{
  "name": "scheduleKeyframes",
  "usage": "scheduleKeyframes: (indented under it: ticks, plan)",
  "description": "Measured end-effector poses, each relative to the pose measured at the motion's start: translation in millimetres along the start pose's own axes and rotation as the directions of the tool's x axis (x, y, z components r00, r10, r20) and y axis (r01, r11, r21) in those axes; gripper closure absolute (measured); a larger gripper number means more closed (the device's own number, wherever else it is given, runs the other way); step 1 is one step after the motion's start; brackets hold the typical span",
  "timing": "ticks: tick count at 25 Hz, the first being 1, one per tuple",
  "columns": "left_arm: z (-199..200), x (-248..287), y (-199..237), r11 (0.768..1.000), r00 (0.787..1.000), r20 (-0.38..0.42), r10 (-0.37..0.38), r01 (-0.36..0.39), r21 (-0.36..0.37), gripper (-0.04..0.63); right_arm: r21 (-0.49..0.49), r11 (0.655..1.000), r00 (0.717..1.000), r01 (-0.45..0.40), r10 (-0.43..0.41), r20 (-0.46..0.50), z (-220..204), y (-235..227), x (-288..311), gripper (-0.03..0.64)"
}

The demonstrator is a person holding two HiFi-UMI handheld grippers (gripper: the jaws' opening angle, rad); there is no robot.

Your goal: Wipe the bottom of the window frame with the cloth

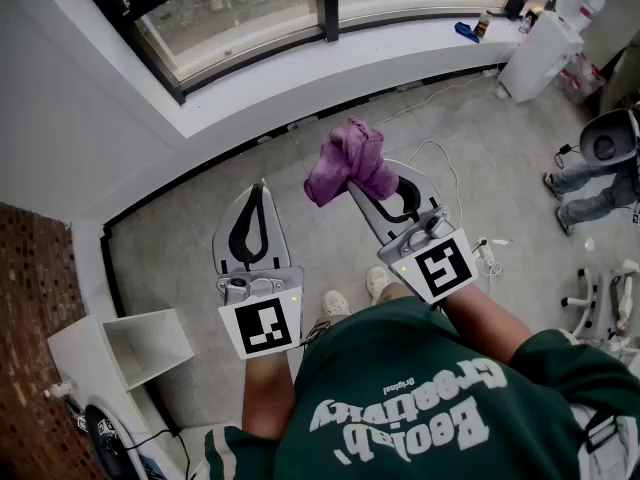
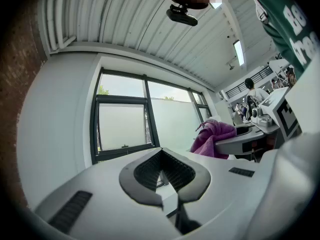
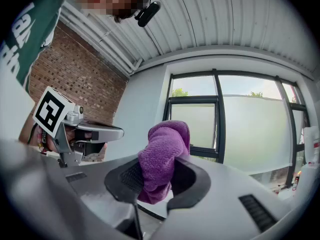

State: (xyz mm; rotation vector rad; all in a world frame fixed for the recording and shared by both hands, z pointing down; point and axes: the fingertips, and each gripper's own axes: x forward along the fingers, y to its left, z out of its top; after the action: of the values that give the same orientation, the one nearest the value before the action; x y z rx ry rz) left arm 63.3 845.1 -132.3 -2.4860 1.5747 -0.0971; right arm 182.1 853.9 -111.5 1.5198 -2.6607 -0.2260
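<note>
A purple cloth [image 1: 350, 158] is bunched up between the jaws of my right gripper [image 1: 357, 184], which is shut on it above the grey floor. In the right gripper view the cloth [image 3: 162, 154] stands up out of the right gripper [image 3: 157, 179], with the window's dark bottom frame [image 3: 202, 151] behind it. My left gripper [image 1: 262, 186] is held beside it, shut with nothing in it. In the left gripper view my left gripper [image 2: 161, 153] points at the bottom frame [image 2: 125, 151], and the cloth [image 2: 216, 136] shows at the right. The bottom frame [image 1: 250, 63] curves above a white sill [image 1: 330, 68].
A white open box [image 1: 150, 343] stands at the left by a brick wall [image 1: 30, 298]. A white unit [image 1: 540, 53] sits at the far right, with a blue object [image 1: 465, 31] and a bottle [image 1: 483, 23] on the sill. Cables [image 1: 440, 153] trail across the floor. A seated person's legs [image 1: 595, 188] are at the right.
</note>
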Motion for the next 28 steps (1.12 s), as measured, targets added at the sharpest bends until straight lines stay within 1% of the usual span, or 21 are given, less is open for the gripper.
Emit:
scheduleKeyframes:
  ticks: [9, 12, 17, 21, 24, 28]
  plan:
    - [3.9, -6.9, 8.5, 1.0, 1.0, 0.008, -0.015, 0.015, 0.007, 0.588, -0.006, 1.0, 1.0, 0.015, -0.015, 0.013, 7.9, 9.9, 2.7, 0.511]
    - [0.7, -8.1, 9.8, 1.0, 1.0, 0.004, -0.025, 0.025, 0.011, 0.588, -0.008, 1.0, 1.0, 0.017, -0.017, 0.015, 7.1, 16.0, 1.5, 0.511]
    - [-7.0, -9.0, 8.3, 0.999, 0.999, -0.003, -0.035, 0.035, -0.003, 0.588, -0.003, 1.0, 1.0, 0.011, -0.011, 0.004, 1.3, 24.9, -4.2, 0.511]
    - [-7.4, 10.1, -3.3, 0.999, 0.999, -0.011, -0.036, 0.036, 0.001, 0.588, 0.015, 1.0, 1.0, -0.003, 0.003, 0.002, -6.1, 6.2, -1.7, 0.511]
    - [-5.6, 30.7, -6.1, 1.0, 1.0, -0.008, -0.018, 0.018, -0.002, 0.588, 0.026, 0.999, 1.0, -0.023, 0.023, 0.008, -9.4, -11.9, 9.9, 0.511]
    - [-2.3, 63.3, -7.4, 1.0, 1.0, 0.002, 0.01, -0.01, 0.016, 0.588, 0.023, 0.998, 0.998, -0.06, 0.059, 0.026, -12.4, -40.2, 31.4, 0.511]
